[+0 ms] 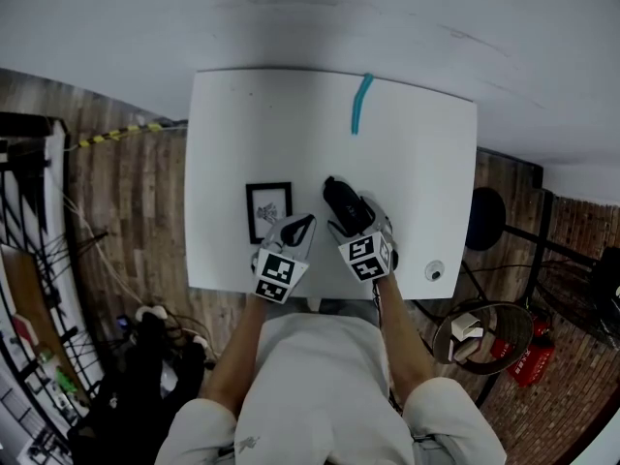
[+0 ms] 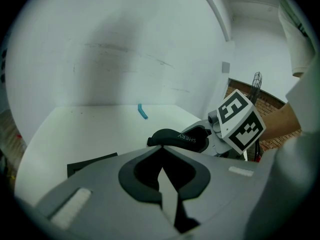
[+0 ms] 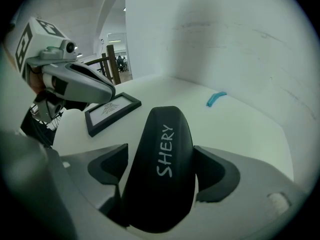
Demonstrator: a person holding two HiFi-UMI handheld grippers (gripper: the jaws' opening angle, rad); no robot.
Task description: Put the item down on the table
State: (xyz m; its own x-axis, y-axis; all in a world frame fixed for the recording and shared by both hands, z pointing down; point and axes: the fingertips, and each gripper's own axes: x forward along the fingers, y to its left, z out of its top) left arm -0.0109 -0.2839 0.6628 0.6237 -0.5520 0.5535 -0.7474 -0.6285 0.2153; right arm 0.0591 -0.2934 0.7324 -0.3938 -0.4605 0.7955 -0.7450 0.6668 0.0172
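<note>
Release step in progress: right gripper (image 3: 162, 173) is standing wide open around the black SHERY case (image 3: 166, 144), which is apparently resting on the table (image 1: 417, 163) toward 6 o'clock. Left gripper (image 2: 161, 172) is sitting closed and empty. Next move: back straight out without nudging the case.

It looks like a plain lab or test workspace rather than a home. A bare white bench (image 1: 232, 124) stands against a blank white wall (image 1: 291, 17) on a wood-plank floor (image 1: 126, 221). Well left of the left claw (image 1: 306, 225), loose cables (image 1: 97, 250) trail beside a black rack (image 1: 24, 289) and yellow-black hazard tape (image 1: 116, 134). Right of the right claw (image 1: 356, 223) are a black stool (image 1: 484, 218) and a red fire extinguisher (image 1: 531, 356).
</note>
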